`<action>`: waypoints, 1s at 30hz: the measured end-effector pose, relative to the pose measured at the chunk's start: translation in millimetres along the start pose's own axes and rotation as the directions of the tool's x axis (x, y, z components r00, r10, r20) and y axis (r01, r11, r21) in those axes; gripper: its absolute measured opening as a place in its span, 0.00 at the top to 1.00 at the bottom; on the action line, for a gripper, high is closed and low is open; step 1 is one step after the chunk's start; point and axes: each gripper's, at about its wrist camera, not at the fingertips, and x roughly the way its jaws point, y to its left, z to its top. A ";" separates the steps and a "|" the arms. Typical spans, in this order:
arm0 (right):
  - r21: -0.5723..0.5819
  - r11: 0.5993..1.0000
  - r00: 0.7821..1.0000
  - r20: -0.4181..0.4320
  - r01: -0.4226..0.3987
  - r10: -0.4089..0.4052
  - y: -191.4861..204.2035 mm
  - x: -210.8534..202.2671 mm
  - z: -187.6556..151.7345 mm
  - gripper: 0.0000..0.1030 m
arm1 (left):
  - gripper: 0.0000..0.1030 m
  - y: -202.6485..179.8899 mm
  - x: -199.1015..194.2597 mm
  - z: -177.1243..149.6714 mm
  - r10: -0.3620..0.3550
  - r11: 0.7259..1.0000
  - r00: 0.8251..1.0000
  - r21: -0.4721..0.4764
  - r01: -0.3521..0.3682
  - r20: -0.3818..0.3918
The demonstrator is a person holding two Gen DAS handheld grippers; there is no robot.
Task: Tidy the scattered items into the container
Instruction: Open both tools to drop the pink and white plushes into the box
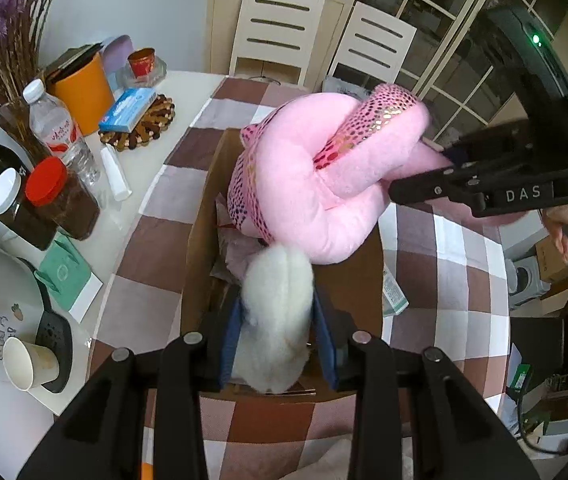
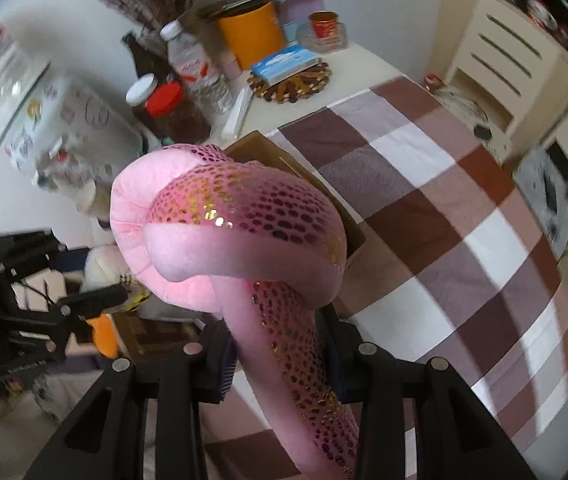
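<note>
Mostly mid-task. Left wrist view: left gripper (image 1: 278, 340) clamped on white fluffy plush (image 1: 276, 320), held low over near end of cardboard box (image 1: 200, 248) w/ plush tip already inside. Right gripper (image 1: 439, 176) comes in from right, clamped on pink knotted plush (image 1: 307, 184), which hangs over far half of box, not let go yet. Some pinkish stuff already lies in box, can't tell what. A small packet (image 1: 393, 292) lies on checkered surface (image 1: 459, 264) just right of box, prob still to tidy.

Right wrist view: right gripper (image 2: 280, 344) pads squeezed on pink plush's sequin tail, knot blocks most of box (image 2: 268, 152). Left gripper (image 2: 96, 296) seen at left, blurry. Checkered cloth to the right shows no loose items. Est: two plushes nearly in, release left.
</note>
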 end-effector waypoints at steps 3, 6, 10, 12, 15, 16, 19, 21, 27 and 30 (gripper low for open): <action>-0.103 0.994 0.999 -0.014 0.044 -0.045 6.0 5.8 8.1 0.65 | 0.66 1.3 5.2 1.3 0.002 1.000 1.000 0.000 -0.002 -0.012; -0.162 0.984 0.997 -0.024 0.068 -0.073 9.6 12.2 16.2 0.64 | 0.66 3.0 8.6 2.9 0.000 1.000 1.000 -0.006 0.000 -0.023; -0.250 0.959 0.990 -0.014 0.133 -0.141 18.4 18.4 23.9 0.63 | 0.63 6.0 11.2 2.8 -0.002 1.000 0.999 -0.015 0.001 -0.039; -0.295 0.938 0.982 -0.001 0.182 -0.191 21.8 20.3 26.9 0.60 | 0.44 7.5 11.0 2.6 0.001 1.000 0.999 -0.022 -0.002 -0.047; -0.351 0.895 0.959 0.029 0.274 -0.282 28.3 19.8 29.5 0.47 | 0.28 8.8 8.0 2.5 0.020 1.000 0.999 -0.022 -0.021 -0.046; -0.365 0.877 0.947 0.052 0.312 -0.316 31.6 16.3 29.7 0.37 | 0.25 9.1 6.7 2.6 0.031 0.999 0.998 -0.023 -0.032 -0.046; -0.389 0.815 0.903 0.167 0.429 -0.395 46.2 -9.5 30.4 0.22 | 0.20 10.1 2.2 3.3 0.056 0.998 0.997 -0.025 -0.058 -0.043; -0.365 0.822 0.899 0.210 0.437 -0.384 52.0 -28.0 30.7 0.22 | 0.20 9.7 -0.4 3.9 0.067 0.997 0.997 -0.023 -0.068 -0.040; -0.166 0.935 0.930 0.254 0.314 -0.267 47.4 -73.3 18.3 0.22 | 0.20 4.3 -9.1 3.1 0.075 0.997 0.997 -0.008 -0.075 -0.031; -0.083 0.963 0.940 0.254 0.255 -0.227 42.2 -85.0 -0.1 0.22 | 0.20 -0.9 -13.5 2.3 0.076 0.997 0.997 0.005 -0.076 -0.024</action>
